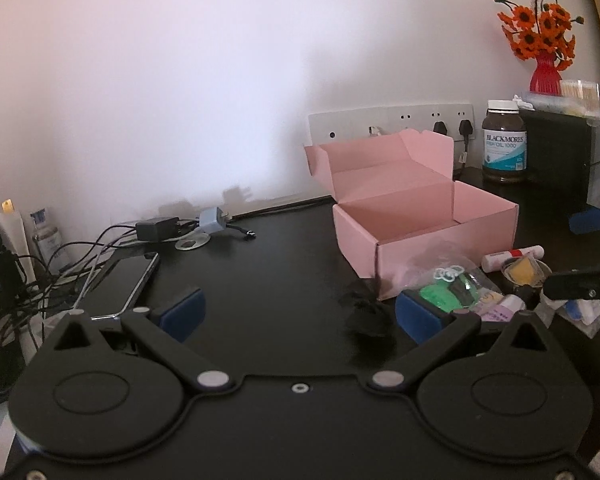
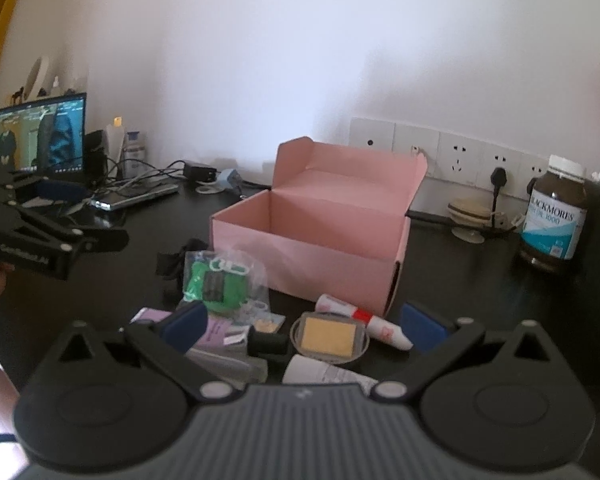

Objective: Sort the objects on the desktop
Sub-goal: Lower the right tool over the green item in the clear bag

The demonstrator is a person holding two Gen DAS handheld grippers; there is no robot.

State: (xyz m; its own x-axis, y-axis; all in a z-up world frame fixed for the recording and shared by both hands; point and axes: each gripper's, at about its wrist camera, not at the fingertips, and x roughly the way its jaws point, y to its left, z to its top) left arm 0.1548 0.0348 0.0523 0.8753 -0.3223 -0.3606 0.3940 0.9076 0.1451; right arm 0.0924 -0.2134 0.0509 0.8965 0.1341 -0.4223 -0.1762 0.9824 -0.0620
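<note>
- On the dark table (image 1: pixel 268 264), your open pink box (image 1: pixel 416 216) sits mid-surface, with the clutter pile just in front of it.
- Only your left wrist view shows the red vase of orange flowers (image 1: pixel 540 40); only your right wrist view shows the lit laptop screen (image 2: pixel 36 140) and the white tube (image 2: pixel 364 320) lying beside the round tin (image 2: pixel 330 336).
- Both views show the brown supplement bottle (image 2: pixel 554 216).
- Your left claw (image 1: pixel 300 312) gapes wide, gripping nothing; a black crumpled item (image 1: pixel 366 312) lies between its pads.
- Your right claw (image 2: pixel 304 324) is spread wide too, empty, above the green packet (image 2: pixel 216 284) and tin.
</note>
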